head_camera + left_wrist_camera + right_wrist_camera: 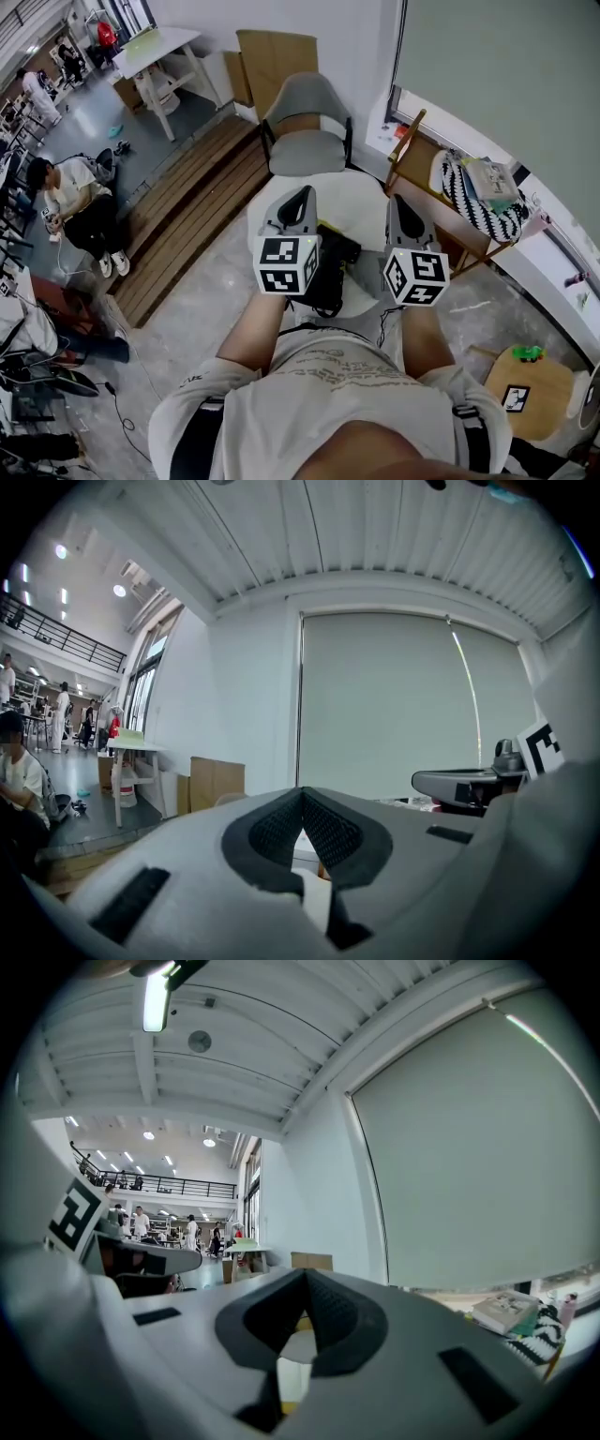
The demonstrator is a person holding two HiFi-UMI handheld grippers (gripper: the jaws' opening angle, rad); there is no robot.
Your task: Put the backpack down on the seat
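Jaws: left gripper (302, 797) and right gripper (305, 1277) are both pinched together on nothing, pointing level.
Backpack: the black backpack (330, 264) sits just under them on the round white seat (356, 211), and nothing is holding it.
Progress: looks done tbh, or it's waiting to be picked up.
Around: gray chair (305, 127) behind, striped bag (483, 202) on the right, nothing blocking.

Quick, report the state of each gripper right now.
Left gripper: jaws closed, nothing between them.
Right gripper: jaws closed, nothing between them.
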